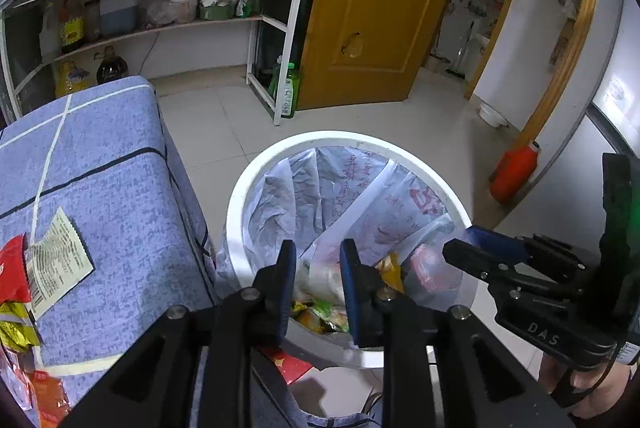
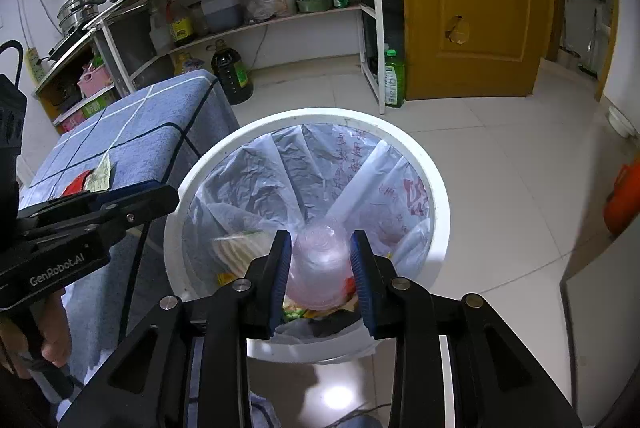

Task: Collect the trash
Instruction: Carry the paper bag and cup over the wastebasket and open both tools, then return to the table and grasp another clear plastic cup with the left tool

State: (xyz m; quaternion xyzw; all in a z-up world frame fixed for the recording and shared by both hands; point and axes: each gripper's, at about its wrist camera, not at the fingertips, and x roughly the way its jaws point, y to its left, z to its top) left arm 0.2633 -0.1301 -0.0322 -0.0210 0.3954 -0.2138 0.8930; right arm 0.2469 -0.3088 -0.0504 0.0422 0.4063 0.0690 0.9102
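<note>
A white trash bin (image 1: 240, 196) lined with a clear plastic bag stands on the floor beside a table; it also shows in the right wrist view (image 2: 436, 188). Wrappers lie inside it. My right gripper (image 2: 322, 268) is shut on a clear plastic cup (image 2: 320, 264) and holds it over the bin's opening; that gripper shows at the bin's right rim in the left wrist view (image 1: 464, 248). My left gripper (image 1: 318, 280) is open and empty above the bin's near side. Snack wrappers (image 1: 56, 260) lie on the blue tablecloth at the left.
The blue checked table (image 1: 112, 164) stands left of the bin. A shelf rack (image 1: 200, 24) with bottles and jars lines the back wall. A yellow door (image 1: 372, 8) stands behind. An orange container (image 1: 514, 174) sits on the floor at right.
</note>
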